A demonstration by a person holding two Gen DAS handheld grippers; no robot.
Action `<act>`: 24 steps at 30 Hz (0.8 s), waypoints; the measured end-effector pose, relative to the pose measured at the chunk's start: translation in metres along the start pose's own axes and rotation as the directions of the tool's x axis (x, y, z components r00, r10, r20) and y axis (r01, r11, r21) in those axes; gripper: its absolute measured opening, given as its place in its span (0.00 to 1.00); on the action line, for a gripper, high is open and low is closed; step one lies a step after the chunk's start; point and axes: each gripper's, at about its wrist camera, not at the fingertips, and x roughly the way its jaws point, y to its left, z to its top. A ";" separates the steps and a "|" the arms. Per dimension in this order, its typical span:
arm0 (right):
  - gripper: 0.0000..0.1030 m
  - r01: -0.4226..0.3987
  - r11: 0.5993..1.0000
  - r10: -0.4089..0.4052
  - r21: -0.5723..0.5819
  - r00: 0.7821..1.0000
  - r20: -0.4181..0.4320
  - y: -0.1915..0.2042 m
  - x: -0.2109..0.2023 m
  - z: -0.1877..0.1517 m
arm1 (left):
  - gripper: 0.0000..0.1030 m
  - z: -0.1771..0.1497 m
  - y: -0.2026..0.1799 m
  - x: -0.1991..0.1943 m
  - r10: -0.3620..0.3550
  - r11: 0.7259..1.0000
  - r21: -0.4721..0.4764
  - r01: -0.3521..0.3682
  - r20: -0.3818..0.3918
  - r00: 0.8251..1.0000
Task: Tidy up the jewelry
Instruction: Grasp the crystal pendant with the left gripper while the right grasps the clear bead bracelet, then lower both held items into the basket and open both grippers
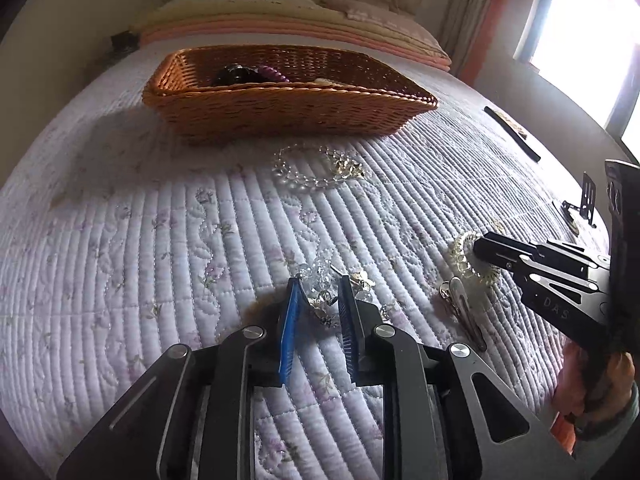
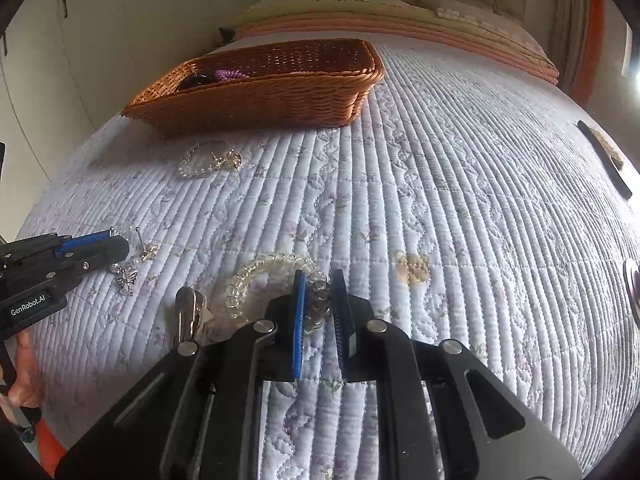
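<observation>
— What lies round your left tongs [image 1: 318, 294]?
— Jaws parted around the crystal earring cluster [image 1: 320, 280] on the bed quilt [image 1: 160, 240]; metal hair clip [image 1: 460, 304] just right.

— And your right tongs [image 2: 320, 288]?
— Jaws parted astride the clear coil bracelet [image 2: 256, 276].

— Farther off?
— Beaded bracelet [image 1: 312, 168], then the wicker basket [image 1: 280, 108] holding purple beads [image 1: 272, 72]. Black strip [image 1: 512, 132] far right.

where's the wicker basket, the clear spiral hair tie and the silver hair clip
wicker basket [image 1: 280, 114], left wrist view, front wall
clear spiral hair tie [image 2: 256, 270], right wrist view, upper-left arc of the coil
silver hair clip [image 2: 187, 314], right wrist view, middle of the metal body
</observation>
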 end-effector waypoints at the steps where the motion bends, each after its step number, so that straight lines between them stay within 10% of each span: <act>1: 0.11 0.010 1.000 -0.010 -0.010 1.000 0.002 0.002 0.000 0.000 | 0.12 -0.001 -0.002 0.000 0.014 1.000 0.010 -0.014 0.004 1.000; 14: 0.08 -0.056 0.997 0.051 0.048 0.994 0.095 -0.004 -0.023 0.013 | 0.07 0.007 -0.002 -0.037 -0.058 0.998 0.015 0.057 0.141 0.988; 24: 0.08 -0.084 0.996 0.077 0.019 0.969 0.233 0.005 -0.051 0.081 | 0.07 0.072 -0.011 -0.072 -0.090 0.993 0.095 0.065 0.284 0.955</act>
